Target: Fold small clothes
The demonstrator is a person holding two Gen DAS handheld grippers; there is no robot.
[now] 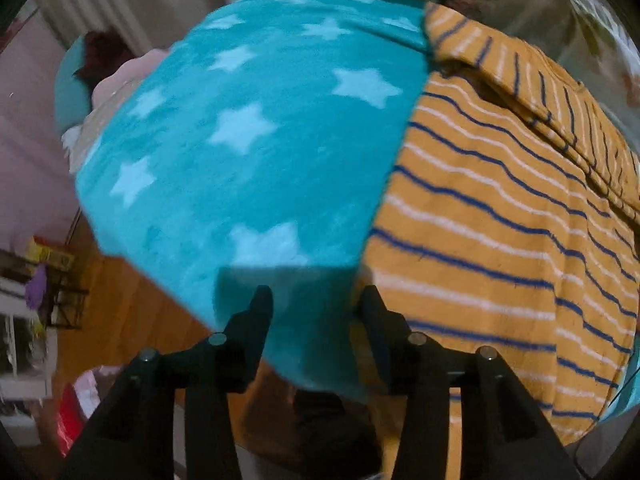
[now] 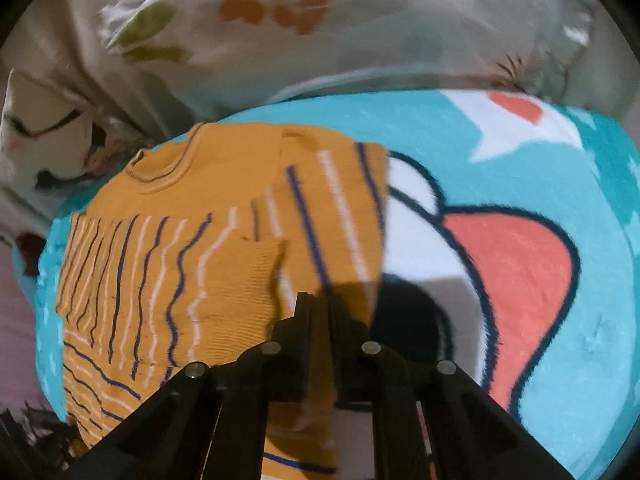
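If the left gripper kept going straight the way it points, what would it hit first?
Most likely the teal star blanket, just beside the striped shirt's edge; the left gripper is open and empty, though depth is unclear.

A soft teal blanket [image 1: 240,168] with pale stars covers the bed. Over on its other part there is a big cartoon picture in white, red and black [image 2: 500,264]. At twelve o'clock from there lies a white cloth with orange flowers and green leaves [image 2: 280,12], all crumpled. The floor [image 1: 132,304] is orange-brown wood, down at eight o'clock from the blanket. A dark wire rack [image 1: 52,280] stands at nine o'clock with a yellow box and something purple on it. The wall [image 1: 28,152] looks pale pink. The light is dim.
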